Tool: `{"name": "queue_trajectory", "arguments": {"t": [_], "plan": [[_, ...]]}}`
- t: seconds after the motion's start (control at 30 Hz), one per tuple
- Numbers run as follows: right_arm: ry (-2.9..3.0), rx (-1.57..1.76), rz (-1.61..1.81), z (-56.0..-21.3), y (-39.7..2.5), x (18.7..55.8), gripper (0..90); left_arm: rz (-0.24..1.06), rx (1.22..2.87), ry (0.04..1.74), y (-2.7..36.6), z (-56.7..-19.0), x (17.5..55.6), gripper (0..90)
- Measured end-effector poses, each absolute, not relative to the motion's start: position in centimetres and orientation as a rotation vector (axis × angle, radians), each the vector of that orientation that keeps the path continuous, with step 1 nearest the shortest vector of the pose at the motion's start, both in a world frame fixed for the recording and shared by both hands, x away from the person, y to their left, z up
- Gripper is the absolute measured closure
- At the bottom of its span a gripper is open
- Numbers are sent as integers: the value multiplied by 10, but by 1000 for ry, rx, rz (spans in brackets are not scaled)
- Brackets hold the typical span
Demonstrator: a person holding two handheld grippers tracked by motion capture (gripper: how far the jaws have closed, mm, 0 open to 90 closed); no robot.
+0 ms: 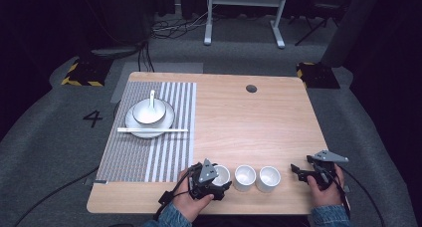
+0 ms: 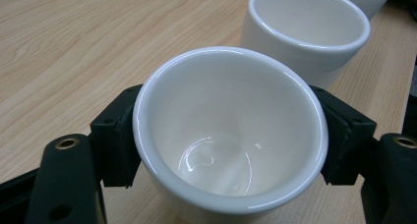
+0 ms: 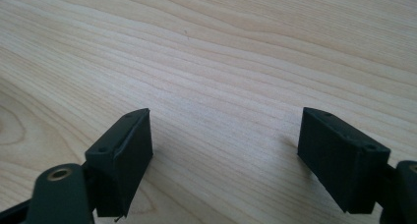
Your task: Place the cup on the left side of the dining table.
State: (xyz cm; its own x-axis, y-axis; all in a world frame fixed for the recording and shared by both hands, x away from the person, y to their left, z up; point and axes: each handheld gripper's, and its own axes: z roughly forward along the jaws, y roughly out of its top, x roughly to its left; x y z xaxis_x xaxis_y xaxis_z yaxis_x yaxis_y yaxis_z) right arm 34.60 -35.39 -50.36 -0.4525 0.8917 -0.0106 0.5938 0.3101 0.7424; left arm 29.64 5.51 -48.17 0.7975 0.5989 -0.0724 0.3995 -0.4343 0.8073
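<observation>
On the pale wooden table [image 1: 259, 127] three small white ceramic cups stood in a row near the person's edge. The left gripper [image 1: 209, 179] had its black jaws pressed against both sides of the leftmost white cup [image 2: 228, 130], clamped on it; the left gripper view looked straight down into its glossy empty bowl. The middle white cup [image 1: 245, 177] stood just beside it, and the third white cup [image 1: 268, 178] just beyond that.

The right gripper [image 3: 226, 160] was held low over bare wood off to the right of the row, well apart from the cups, with its jaws spread wide and nothing between them.

Farther back on the left lay a grey-and-white striped placemat [image 1: 169, 152]. On it sat a white round plate [image 1: 132, 121] carrying a white bowl [image 1: 148, 112] with a white spoon [image 1: 152, 98] resting in it, and a pair of white chopsticks [image 1: 152, 130] lay across the plate's near rim.

The only writing I could read was a dark numeral "4" [image 1: 92, 118] marked on the grey floor covering left of the table. The cups bore no marks that I could make out.
</observation>
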Motion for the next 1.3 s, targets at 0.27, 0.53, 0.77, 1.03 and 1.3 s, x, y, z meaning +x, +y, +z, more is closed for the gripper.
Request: {"name": "queue_trajectory", "arguments": {"t": [0.27,0.53,0.77,1.03,1.3], "plan": [[2161,1318,953,-504,-354,346,211,257,2092,740,57,-477,298,264],[2160,1320,952,-504,-354,346,211,276,2106,722,60,-464,299,265],[2161,1318,953,-504,-354,346,211,291,2108,725,65,-457,301,265],[2163,1314,954,-504,-354,346,211,319,2091,751,75,-446,304,265],[2163,1314,955,-504,-354,346,211,338,2066,788,86,-436,308,265]]}}
